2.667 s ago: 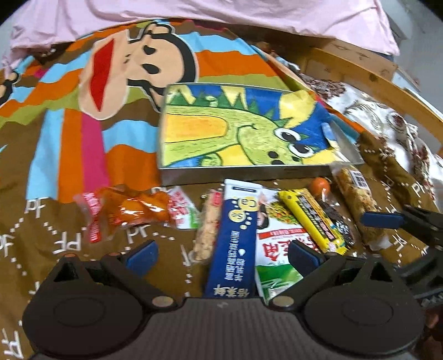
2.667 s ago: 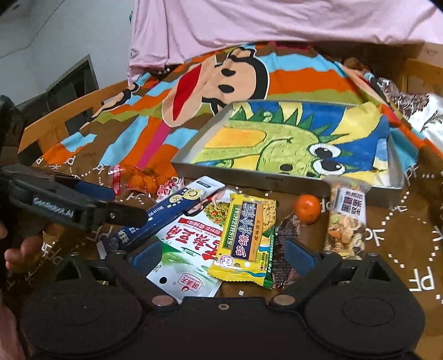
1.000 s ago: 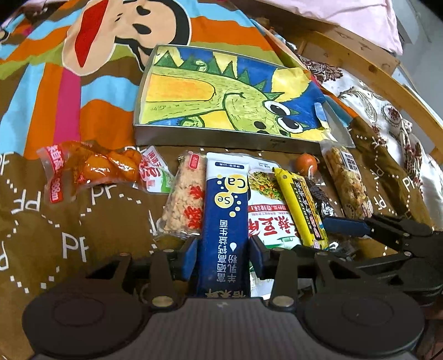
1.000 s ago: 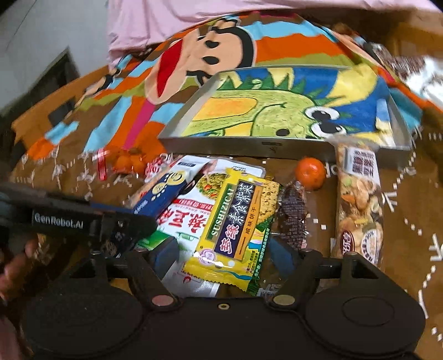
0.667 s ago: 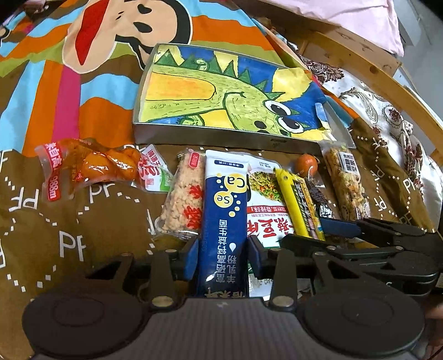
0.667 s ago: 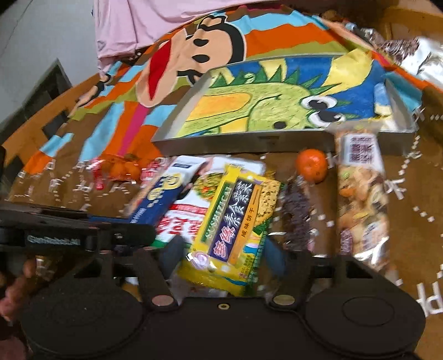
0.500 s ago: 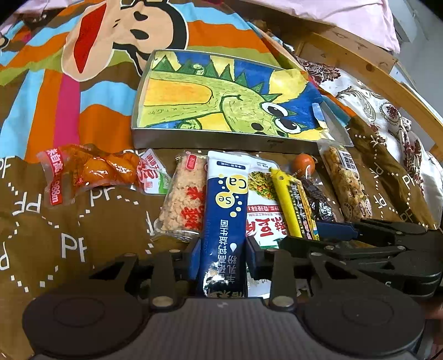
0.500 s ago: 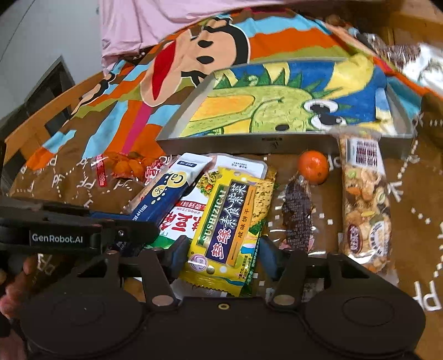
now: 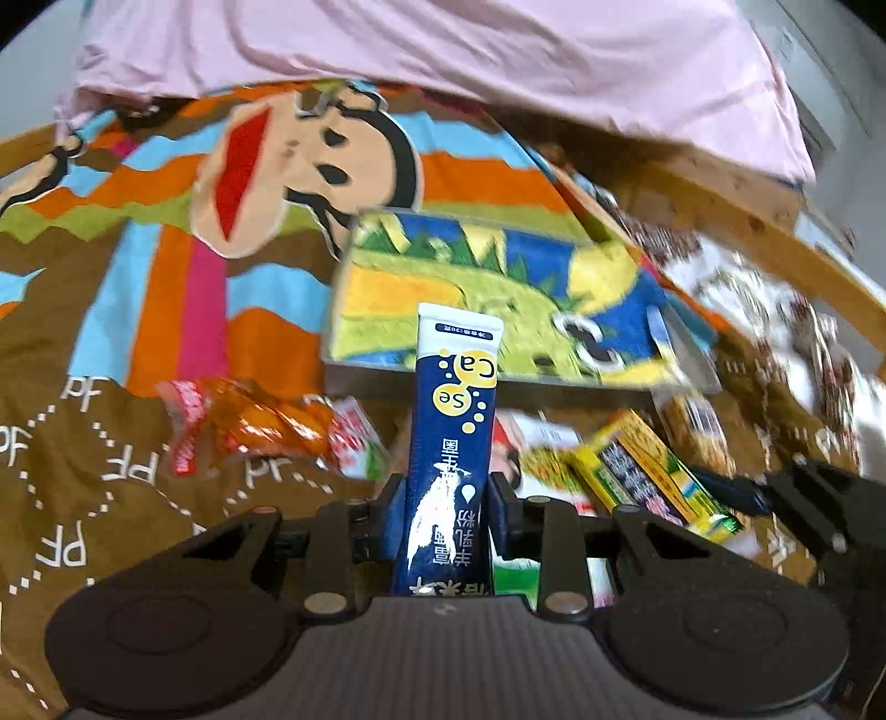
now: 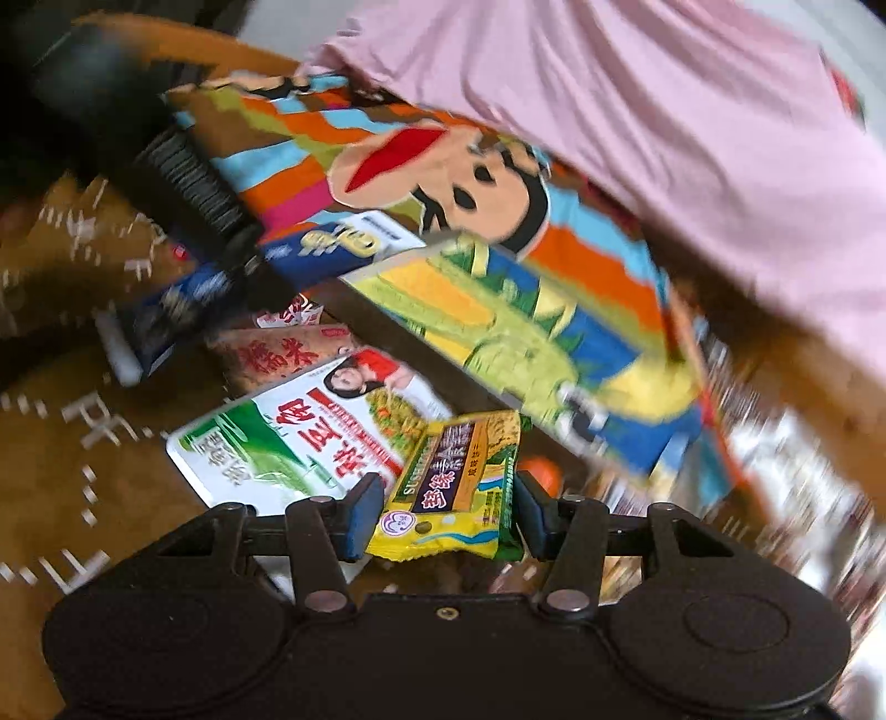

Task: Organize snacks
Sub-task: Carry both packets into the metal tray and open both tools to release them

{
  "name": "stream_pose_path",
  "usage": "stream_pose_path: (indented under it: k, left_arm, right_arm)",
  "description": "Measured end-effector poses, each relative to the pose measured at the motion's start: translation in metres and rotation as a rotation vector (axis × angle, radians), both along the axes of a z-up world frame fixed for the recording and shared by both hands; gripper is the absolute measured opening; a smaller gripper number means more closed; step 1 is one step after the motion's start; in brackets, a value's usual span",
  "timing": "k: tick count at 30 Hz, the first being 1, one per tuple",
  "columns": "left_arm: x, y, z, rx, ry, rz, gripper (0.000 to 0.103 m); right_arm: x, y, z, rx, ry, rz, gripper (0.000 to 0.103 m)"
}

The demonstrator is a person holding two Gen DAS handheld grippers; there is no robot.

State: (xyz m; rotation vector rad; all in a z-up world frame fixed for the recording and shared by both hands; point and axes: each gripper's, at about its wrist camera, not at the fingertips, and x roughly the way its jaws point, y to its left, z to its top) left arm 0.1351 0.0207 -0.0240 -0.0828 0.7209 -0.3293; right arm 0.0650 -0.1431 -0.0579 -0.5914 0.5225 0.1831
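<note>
My left gripper (image 9: 446, 509) is closing on a dark blue stick packet (image 9: 459, 399). Its pads press the packet's sides, and the packet points up in front of the dinosaur-lined metal tray (image 9: 387, 368). My right gripper (image 10: 447, 512), rolled to one side, is closing on a yellow biscuit packet (image 10: 459, 476), which fills the gap between its pads. In the right wrist view, the blue packet (image 10: 338, 243) hangs above the other snacks near the tray's front wall (image 10: 398, 327). The left wrist view shows the yellow packet (image 9: 642, 471) tilted at lower right.
A white, green and red pouch (image 10: 310, 437), a rice cracker pack (image 10: 277, 354) and a small orange (image 10: 540, 471) lie on the brown cartoon blanket. An orange snack bag (image 9: 260, 421) lies left. Pink cloth (image 9: 443, 50) and a wooden rail (image 9: 775, 243) lie behind.
Both grippers narrowed onto their packets. The left one rose and tipped up, lifting the blue packet off the blanket. The right one rolled and shifted sideways with the yellow packet.
</note>
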Motion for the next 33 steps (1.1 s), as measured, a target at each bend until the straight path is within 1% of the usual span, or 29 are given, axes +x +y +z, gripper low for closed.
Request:
stream_pose_path:
  k: [4,5,6,7,10,11,14,15,16,17,19,21,23,28,31,32,33]
  left_arm:
    - [0.008,0.007,0.001,-0.038,-0.037,0.058,0.033]
    - [0.011,0.009,0.001,-0.048,-0.038,0.067,0.033]
    - [0.013,0.010,-0.001,-0.057,-0.034,0.073,0.033]
    - [0.016,0.011,-0.002,-0.065,-0.025,0.078,0.033]
    - [0.018,0.011,-0.009,-0.071,0.008,0.079,0.033]
    - [0.019,0.011,-0.011,-0.072,0.019,0.077,0.033]
    - [0.019,0.010,-0.014,-0.077,0.033,0.070,0.033]
    - [0.018,0.010,-0.014,-0.079,0.035,0.065,0.033]
    - [0.018,0.009,-0.013,-0.079,0.035,0.062,0.033]
    - [0.017,0.009,-0.013,-0.078,0.035,0.060,0.033]
    - [0.017,0.008,-0.014,-0.076,0.039,0.055,0.033]
    - [0.017,0.007,-0.015,-0.076,0.045,0.052,0.033]
    - [0.017,0.006,-0.015,-0.074,0.046,0.052,0.033]
    - [0.017,0.006,-0.015,-0.077,0.042,0.053,0.033]
    - [0.020,0.005,-0.013,-0.087,0.036,0.052,0.033]
    - [0.021,0.005,-0.013,-0.094,0.034,0.053,0.033]
    - [0.023,0.004,-0.013,-0.104,0.032,0.054,0.033]
  right_arm:
    - [-0.002,0.010,-0.007,-0.143,-0.098,0.055,0.049]
    - [-0.001,0.011,-0.009,-0.163,-0.113,0.061,0.019]
    - [0.001,0.013,-0.011,-0.191,-0.119,0.062,0.012]
    - [0.003,0.013,-0.012,-0.202,-0.109,0.061,0.012]
    - [0.007,0.011,-0.018,-0.190,-0.067,0.056,0.012]
    - [0.009,0.011,-0.019,-0.184,-0.052,0.057,0.017]
    - [0.011,0.011,-0.021,-0.150,-0.025,0.048,0.027]
    - [0.012,0.011,-0.022,-0.153,-0.028,0.046,0.029]
    - [0.014,0.011,-0.024,-0.162,-0.032,0.047,0.035]
    - [0.014,0.012,-0.026,-0.173,-0.033,0.042,0.043]
    - [0.015,0.013,-0.032,-0.214,-0.040,0.030,0.047]
    - [0.014,0.015,-0.039,-0.285,-0.055,0.020,0.045]
    - [0.015,0.016,-0.046,-0.353,-0.076,0.009,0.034]
    - [0.021,0.018,-0.062,-0.523,-0.143,0.008,0.030]
    - [0.027,0.015,-0.070,-0.564,-0.124,-0.010,0.030]
    - [0.029,0.015,-0.071,-0.573,-0.127,-0.010,0.028]
    - [0.030,0.014,-0.070,-0.559,-0.126,-0.010,0.021]
